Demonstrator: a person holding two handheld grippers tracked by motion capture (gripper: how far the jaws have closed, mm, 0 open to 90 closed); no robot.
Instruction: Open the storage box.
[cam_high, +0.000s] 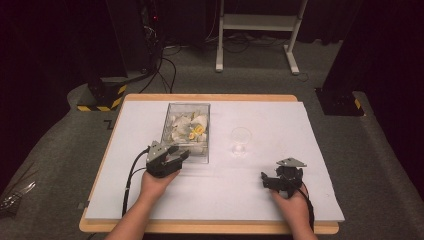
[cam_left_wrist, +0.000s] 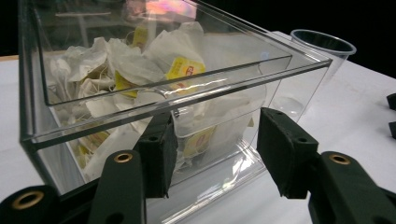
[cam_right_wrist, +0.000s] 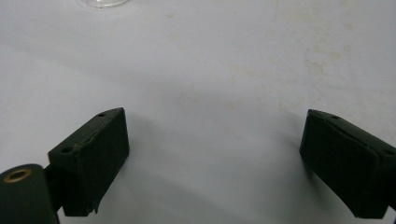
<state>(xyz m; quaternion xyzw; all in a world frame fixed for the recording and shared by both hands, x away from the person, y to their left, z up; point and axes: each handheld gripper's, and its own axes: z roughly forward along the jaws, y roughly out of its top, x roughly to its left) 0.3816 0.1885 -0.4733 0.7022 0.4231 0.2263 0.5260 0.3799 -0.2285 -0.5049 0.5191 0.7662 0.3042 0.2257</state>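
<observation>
Your left gripper (cam_high: 172, 159) sits in the lower left middle of the high view, right up against the near wall of the clear box (cam_high: 187, 127). The box stands on the white worktop (cam_high: 150, 200), a bit left of the middle of the picture. It is full of tea bags (cam_high: 190, 131), white paper ones with yellow tags.

In the left gripper view the box takes up the upper left, and the two black fingers (cam_left_wrist: 156, 158) stand partly open in front of its wall. Nothing is between them. They hold nothing.

Your right gripper (cam_high: 274, 180) rests in the lower right of the high view, well apart from the box. Its fingers (cam_right_wrist: 91, 158) are wide open over the bare worktop and hold nothing.

A clear cup (cam_high: 240, 141) stands just to the right of the box, near the middle of the high view. You can see its rim in the upper right of the left gripper view too. It looks empty, but I cannot tell for sure.

I think you are at the start: getting ready to take a tea bag out of the box. For the next move, lift your left gripper over the top edge of the box, then bring the open fingers down on one bag. Pinch just one, gently, because the paper is soft. The cup looks like the place to put it.
</observation>
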